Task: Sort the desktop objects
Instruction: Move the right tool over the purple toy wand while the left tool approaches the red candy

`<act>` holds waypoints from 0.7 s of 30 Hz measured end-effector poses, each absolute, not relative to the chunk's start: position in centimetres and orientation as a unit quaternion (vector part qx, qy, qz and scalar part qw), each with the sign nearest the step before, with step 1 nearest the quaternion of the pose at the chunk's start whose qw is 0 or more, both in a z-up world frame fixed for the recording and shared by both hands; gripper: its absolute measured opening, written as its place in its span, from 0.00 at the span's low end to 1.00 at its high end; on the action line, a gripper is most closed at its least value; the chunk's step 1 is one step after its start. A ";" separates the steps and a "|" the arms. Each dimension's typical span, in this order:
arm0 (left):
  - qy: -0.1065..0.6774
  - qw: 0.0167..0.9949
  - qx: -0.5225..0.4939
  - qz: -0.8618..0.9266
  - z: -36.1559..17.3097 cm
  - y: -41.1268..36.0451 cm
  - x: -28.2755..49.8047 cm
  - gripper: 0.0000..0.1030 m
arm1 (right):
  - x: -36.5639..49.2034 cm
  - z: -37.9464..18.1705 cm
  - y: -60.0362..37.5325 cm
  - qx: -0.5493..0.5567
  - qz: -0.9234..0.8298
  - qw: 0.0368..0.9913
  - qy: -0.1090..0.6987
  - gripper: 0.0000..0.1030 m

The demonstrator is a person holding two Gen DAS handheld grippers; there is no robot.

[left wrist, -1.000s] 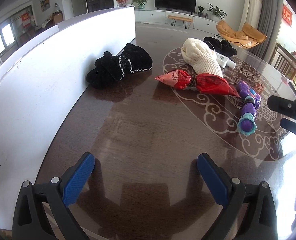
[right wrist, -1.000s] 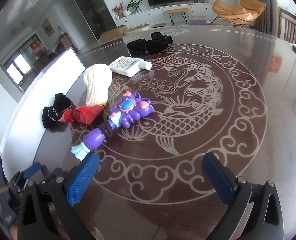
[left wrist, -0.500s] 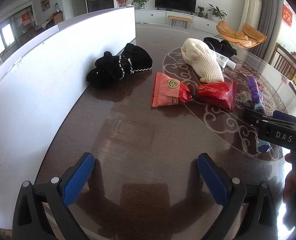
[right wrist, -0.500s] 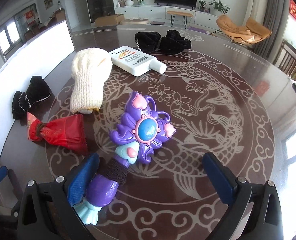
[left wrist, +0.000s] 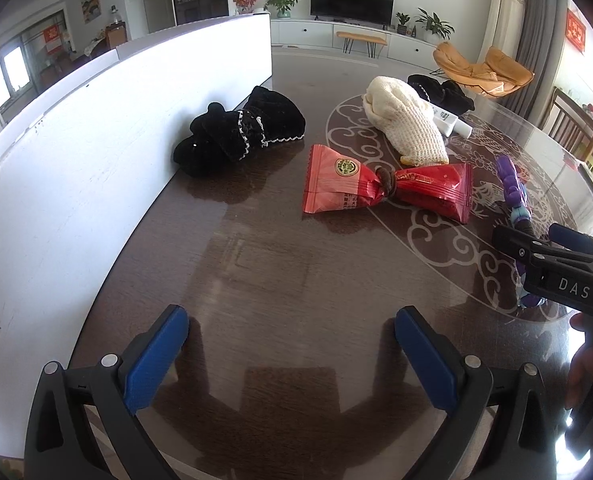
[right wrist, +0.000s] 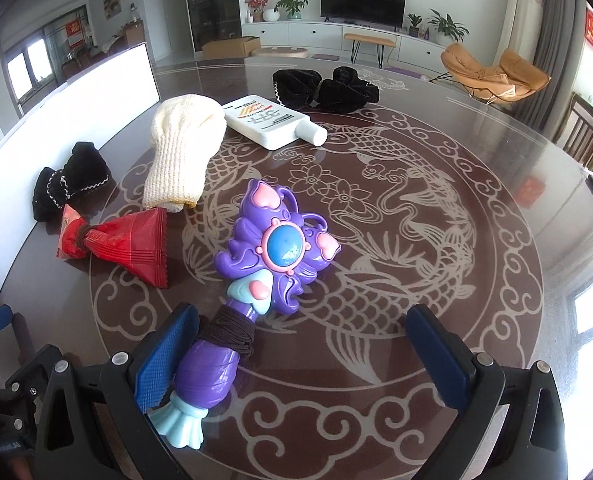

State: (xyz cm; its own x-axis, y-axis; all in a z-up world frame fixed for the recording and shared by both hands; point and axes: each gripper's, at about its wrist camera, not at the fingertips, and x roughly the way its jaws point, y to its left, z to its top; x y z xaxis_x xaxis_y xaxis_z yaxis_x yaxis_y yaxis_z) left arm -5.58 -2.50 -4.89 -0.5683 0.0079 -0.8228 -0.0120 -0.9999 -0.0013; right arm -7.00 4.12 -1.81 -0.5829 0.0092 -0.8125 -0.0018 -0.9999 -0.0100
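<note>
Two grippers hovering over the cluttered table [right wrist: 496,184]
Right gripper [right wrist: 300,344], spread wide, is straddling the purple toy wand [right wrist: 256,280] handle for grasping; left gripper [left wrist: 292,352] is idling unclenched.

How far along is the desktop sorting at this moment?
Nothing looks sorted yet. The red snack packet, cream knit glove, white bottle and both black pouches lie scattered on the table. The open right gripper straddles the purple toy wand. The left gripper is open, holding nothing.
</note>
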 end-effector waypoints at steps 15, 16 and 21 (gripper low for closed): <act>0.002 0.006 -0.464 0.886 -4.9 -2.5 -5.7 1.00 | -5.1 -1.3 3.9 -0.434 0.901 -0.020 -0.005 0.52; 0.002 0.006 -0.464 0.886 -4.9 -2.5 -5.7 1.00 | -5.1 -1.2 4.0 -0.431 0.902 -0.024 0.000 0.44; 0.002 0.006 -0.464 0.886 -4.9 -2.5 -5.7 1.00 | -4.7 -1.0 5.3 -0.428 0.903 -0.022 0.012 0.24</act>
